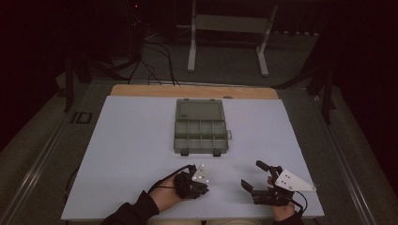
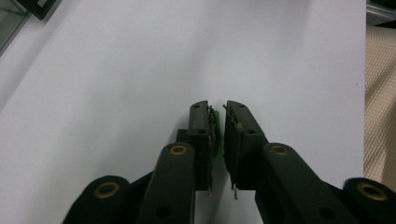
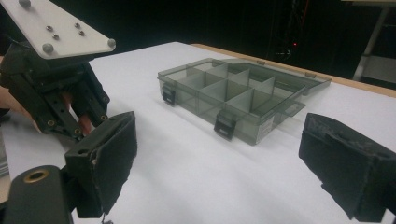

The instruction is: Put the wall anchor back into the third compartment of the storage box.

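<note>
My left gripper [image 1: 199, 183] rests low over the white sheet [image 1: 131, 154] at the near edge of the table, left of centre in the high view. Its jaws stand together, with a thin slit between the pads and nothing held; in the left gripper view a green strip [image 2: 216, 133] shows on the inner face of one pad. My right gripper [image 1: 256, 180] sits near the same edge, to the right, well apart from the left one. Its jaws stand wide apart and empty; in the right gripper view the two black pads [image 3: 114, 161] frame bare sheet. The box [image 1: 201, 126] lies at the centre of the sheet, beyond both grippers and touched by neither. It is a smoky, see-through case with its lid folded open toward the far side. The tray half faces me, split by dividers into compartments. Two black latches [image 3: 225, 126] sit on its near wall. In the right gripper view the box [image 3: 238, 100] lies ahead between the jaws, and the left gripper [image 3: 74, 116] appears at upper left with its grey plate [image 3: 58, 30] on top.
</note>
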{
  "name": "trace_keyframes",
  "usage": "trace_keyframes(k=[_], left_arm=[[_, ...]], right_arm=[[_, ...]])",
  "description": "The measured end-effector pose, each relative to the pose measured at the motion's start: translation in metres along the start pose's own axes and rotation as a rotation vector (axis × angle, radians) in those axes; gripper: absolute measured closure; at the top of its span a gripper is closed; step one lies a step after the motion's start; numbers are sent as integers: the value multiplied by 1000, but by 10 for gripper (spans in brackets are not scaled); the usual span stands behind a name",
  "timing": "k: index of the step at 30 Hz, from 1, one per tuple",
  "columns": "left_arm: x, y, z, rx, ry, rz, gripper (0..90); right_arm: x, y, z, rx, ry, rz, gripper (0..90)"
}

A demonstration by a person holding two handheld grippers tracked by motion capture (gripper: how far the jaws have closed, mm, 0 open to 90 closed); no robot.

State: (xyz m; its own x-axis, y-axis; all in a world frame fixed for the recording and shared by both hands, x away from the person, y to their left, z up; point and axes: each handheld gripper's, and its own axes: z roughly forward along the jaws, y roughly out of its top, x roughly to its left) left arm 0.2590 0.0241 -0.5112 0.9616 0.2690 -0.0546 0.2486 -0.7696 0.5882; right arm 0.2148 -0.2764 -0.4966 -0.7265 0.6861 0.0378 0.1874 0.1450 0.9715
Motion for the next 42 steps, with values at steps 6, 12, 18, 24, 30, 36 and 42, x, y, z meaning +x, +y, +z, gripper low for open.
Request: trace_keyframes(k=[6,12,18,24,30,36,42], left_arm=[[3,0,0,-3,-19,-23,831],[7,2,-4,1,-26,-39,831],[12,8,-18,-40,-33,-56,831],[19,17,-34,-73,-27,-57,831],[30,30,-54,-122,-2,-68,832],[42,43,-67,-149,30,-79,831],[56,53,-75,-179,49,-105,832]], right_arm=[[0,0,0,-1,1,-1,114],[0,0,0,-2,-2,2,113],[-1,0,0,-2,-4,2,114],[-1,0,-1,-6,-5,1,114],[-1,0,-1,-7,-4,2,113],[-1,0,-1,-8,-4,0,114],[-1,0,-1,-7,-3,0,113]])
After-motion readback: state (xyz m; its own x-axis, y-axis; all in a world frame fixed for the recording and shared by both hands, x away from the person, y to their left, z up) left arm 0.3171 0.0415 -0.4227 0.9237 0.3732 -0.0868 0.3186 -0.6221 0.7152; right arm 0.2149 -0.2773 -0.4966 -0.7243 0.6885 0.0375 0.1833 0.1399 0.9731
